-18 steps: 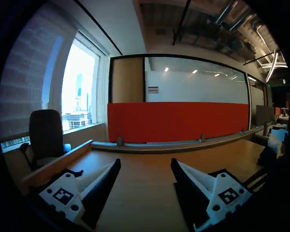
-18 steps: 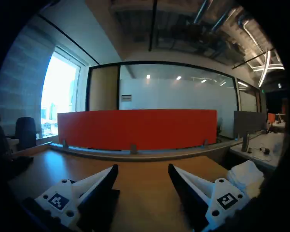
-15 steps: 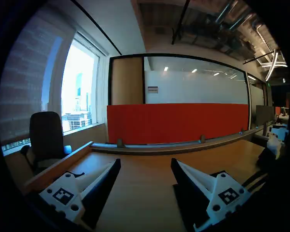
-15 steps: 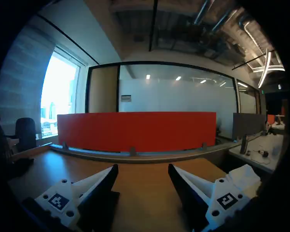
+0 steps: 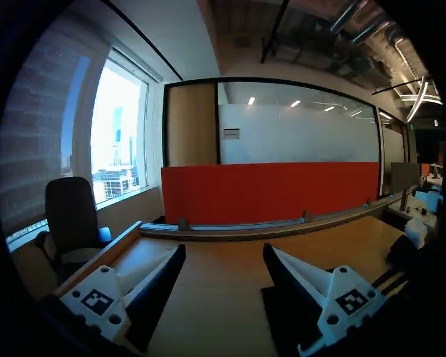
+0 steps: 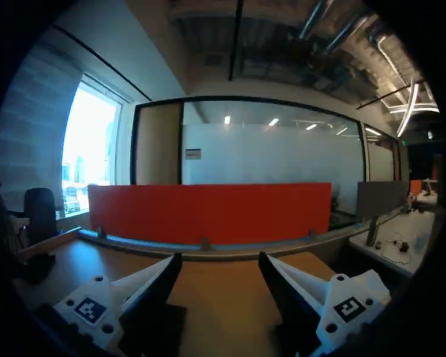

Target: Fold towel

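My left gripper [image 5: 223, 246] and right gripper [image 6: 219, 256] hold their jaws spread and empty above the counter [image 6: 223, 297]. Both have tipped upward, so the white towel [image 6: 379, 278] barely peeks out right of the right jaws. I judge folding hasn't started.

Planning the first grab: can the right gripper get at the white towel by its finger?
Probably yes: the white towel sits close beside the open right gripper, nothing between; it only needs turning that way.
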The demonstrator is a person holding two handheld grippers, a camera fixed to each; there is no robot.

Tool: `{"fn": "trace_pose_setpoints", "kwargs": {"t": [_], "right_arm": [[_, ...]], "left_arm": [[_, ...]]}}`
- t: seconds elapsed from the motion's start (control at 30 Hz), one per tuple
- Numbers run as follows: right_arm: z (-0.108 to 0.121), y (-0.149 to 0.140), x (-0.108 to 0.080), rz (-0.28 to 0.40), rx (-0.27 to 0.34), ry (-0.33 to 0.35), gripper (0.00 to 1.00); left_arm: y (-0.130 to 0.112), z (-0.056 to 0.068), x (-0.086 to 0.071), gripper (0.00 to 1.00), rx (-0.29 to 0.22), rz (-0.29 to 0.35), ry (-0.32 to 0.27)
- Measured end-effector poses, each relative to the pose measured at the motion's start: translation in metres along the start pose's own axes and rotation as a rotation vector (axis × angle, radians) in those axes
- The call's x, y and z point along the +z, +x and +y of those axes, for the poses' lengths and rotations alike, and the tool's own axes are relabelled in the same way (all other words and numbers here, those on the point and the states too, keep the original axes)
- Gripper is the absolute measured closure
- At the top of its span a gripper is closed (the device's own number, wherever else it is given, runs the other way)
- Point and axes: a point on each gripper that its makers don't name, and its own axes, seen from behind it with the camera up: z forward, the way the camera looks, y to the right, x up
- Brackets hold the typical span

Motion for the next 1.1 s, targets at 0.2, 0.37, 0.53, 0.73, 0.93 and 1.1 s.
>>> {"fn": "trace_pose_setpoints", "kwargs": {"t": [0.2, 0.37, 0.53, 0.73, 0.93, 1.1], "right_arm": [[-0.007, 0.003, 0.001, -0.026, -0.036, 0.032, 0.0], [-0.02, -0.004, 0.003, -0.074, -0.086, 0.094, 0.0], [-0.037, -0.015, 0.003, -0.139, -0.133, 0.179, 0.0], [-0.056, -0.028, 0.0, -0.222, -0.174, 0.279, 0.0], [-0.062, -0.037, -0.003, -0.274, -0.196, 0.329, 0.0], [-0.067, -0.053, -0.01, -0.342, -0.22, 0.379, 0.0]], "left_arm": [[0.0, 0.007, 0.002, 0.04, 0.026, -0.033, -0.039], [-0.006, 0.018, 0.004, 0.04, 0.064, -0.076, -0.091], [-0.011, 0.037, 0.003, 0.04, 0.084, -0.117, -0.18], [-0.018, 0.054, 0.002, 0.04, 0.086, -0.159, -0.265], [-0.028, 0.063, 0.0, 0.04, 0.097, -0.196, -0.31], [-0.041, 0.07, -0.005, 0.04, 0.123, -0.231, -0.346]]}}
